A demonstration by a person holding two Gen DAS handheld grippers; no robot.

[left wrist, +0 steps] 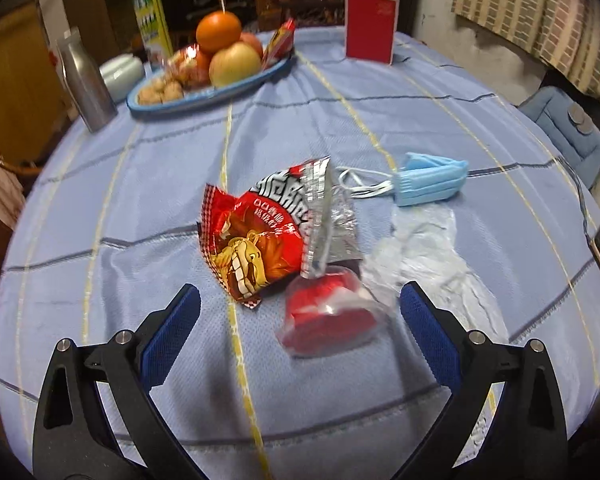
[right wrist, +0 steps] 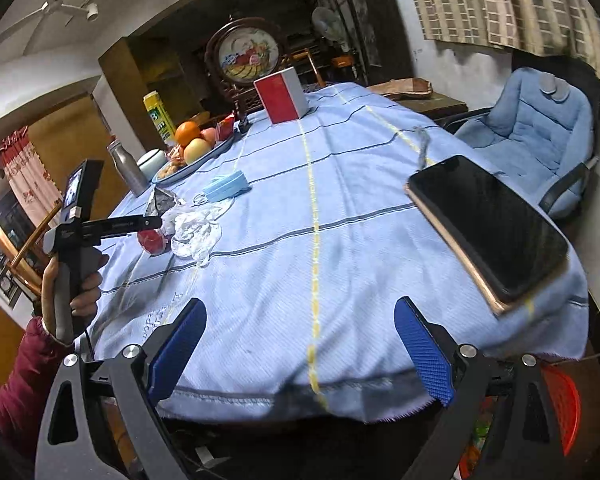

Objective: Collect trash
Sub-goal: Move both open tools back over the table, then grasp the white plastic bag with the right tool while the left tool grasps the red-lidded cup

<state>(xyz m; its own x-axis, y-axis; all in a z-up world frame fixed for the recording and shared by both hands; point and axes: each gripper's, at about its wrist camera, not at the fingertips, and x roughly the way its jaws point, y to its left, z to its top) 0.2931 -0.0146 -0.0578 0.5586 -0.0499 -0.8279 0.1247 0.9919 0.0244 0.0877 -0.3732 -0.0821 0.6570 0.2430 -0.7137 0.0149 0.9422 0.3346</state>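
In the left wrist view my left gripper [left wrist: 300,308] is open and empty just above the blue tablecloth. A red jelly cup in clear plastic [left wrist: 326,316] lies on its side between the fingertips. Behind it lies a torn red snack bag [left wrist: 260,236] with a silver inside. A crumpled clear plastic wrap [left wrist: 428,252] lies to the right, and a folded blue face mask [left wrist: 430,186] lies behind that. In the right wrist view my right gripper [right wrist: 300,336] is open and empty over the near table edge. The trash pile [right wrist: 192,228] is far left, by the left gripper [right wrist: 148,222].
A blue plate of fruit and nuts [left wrist: 208,96], a metal bottle [left wrist: 86,84], a yellow carton [left wrist: 150,12] and a red box [left wrist: 370,26] stand at the back. A black phone [right wrist: 488,224] lies near the right table edge. A blue chair [right wrist: 528,136] stands beyond. A red basket [right wrist: 560,408] sits below.
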